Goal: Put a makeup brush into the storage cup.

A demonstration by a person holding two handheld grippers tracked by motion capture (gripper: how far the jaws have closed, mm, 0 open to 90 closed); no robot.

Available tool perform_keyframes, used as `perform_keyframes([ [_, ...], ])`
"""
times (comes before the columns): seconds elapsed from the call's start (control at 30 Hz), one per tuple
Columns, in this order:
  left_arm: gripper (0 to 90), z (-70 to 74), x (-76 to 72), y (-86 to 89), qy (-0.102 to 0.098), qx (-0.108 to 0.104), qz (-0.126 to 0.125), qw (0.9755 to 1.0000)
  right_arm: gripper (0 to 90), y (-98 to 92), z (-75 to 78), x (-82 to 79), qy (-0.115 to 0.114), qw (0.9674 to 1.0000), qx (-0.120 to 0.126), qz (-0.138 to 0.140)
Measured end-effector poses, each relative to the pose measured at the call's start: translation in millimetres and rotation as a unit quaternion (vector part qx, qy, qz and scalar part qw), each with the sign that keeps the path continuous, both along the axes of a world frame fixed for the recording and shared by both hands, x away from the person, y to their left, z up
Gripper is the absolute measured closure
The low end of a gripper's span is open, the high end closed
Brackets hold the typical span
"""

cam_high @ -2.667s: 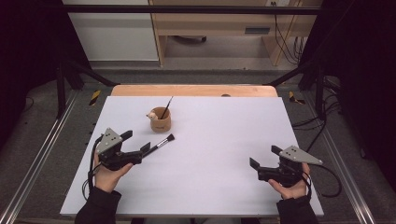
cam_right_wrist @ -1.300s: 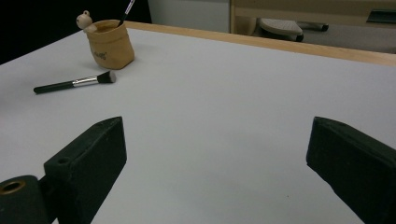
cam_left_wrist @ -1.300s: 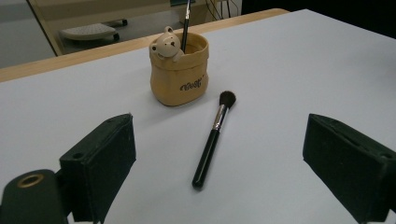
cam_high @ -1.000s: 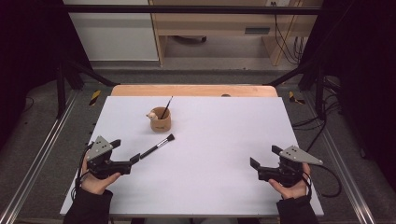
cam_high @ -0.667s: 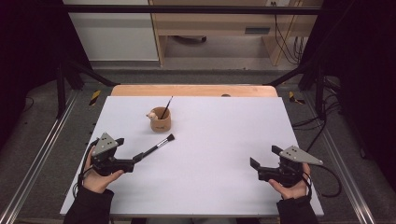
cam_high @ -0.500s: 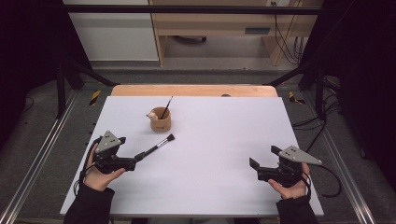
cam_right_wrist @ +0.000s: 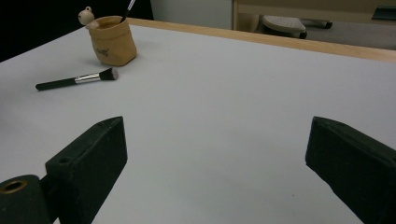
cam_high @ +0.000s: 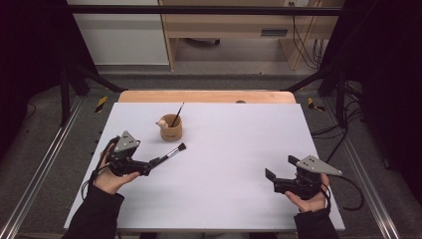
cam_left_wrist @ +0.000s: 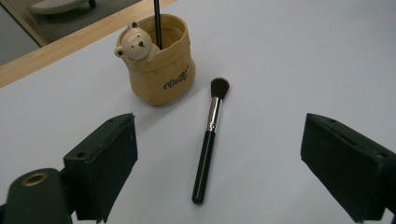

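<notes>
One bear cup (cam_left_wrist: 157, 60) beside brush (cam_left_wrist: 208, 138)

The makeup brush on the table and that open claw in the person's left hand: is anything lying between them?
Nothing. In the left gripper view, only bare white table lies between the left gripper and the makeup brush, whose handle end points toward the open jaws.

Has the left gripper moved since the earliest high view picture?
Yes. The left gripper sits slightly nearer the person than before, judged against the tan bear-faced cup, its open jaws behind the black-handled makeup brush.
</notes>
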State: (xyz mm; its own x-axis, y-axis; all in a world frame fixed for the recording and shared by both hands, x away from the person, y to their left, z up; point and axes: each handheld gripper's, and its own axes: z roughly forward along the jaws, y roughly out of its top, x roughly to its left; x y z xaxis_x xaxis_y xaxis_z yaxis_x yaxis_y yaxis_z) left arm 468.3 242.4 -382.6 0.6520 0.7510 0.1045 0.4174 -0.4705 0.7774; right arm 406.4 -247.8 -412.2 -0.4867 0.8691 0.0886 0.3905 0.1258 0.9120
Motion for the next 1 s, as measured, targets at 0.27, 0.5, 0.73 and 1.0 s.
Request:
perform_keyframes([
  [0.27,10.4,2.5,12.7,-12.2,0.021,0.031,-0.012,0.9992,6.1,0.3,-0.3,0.2,0.0,1.0,0.001,0.001],
  [0.5,10.6,2.0,22.8,-20.9,0.038,0.051,-0.02,0.9978,6.2,0.5,0.2,-0.2,-0.001,1.0,-0.001,0.002],
  [0.73,10.9,-2.7,32.8,-27.7,0.052,0.069,-0.024,0.996,6.1,1.8,0.3,-0.2,-0.002,1.0,-0.002,0.004],
  [1.0,11.4,-6.4,42.4,-32.7,0.064,0.081,-0.024,0.9944,6.1,1.7,0.5,-0.3,-0.002,1.0,0.0,0.002],
])
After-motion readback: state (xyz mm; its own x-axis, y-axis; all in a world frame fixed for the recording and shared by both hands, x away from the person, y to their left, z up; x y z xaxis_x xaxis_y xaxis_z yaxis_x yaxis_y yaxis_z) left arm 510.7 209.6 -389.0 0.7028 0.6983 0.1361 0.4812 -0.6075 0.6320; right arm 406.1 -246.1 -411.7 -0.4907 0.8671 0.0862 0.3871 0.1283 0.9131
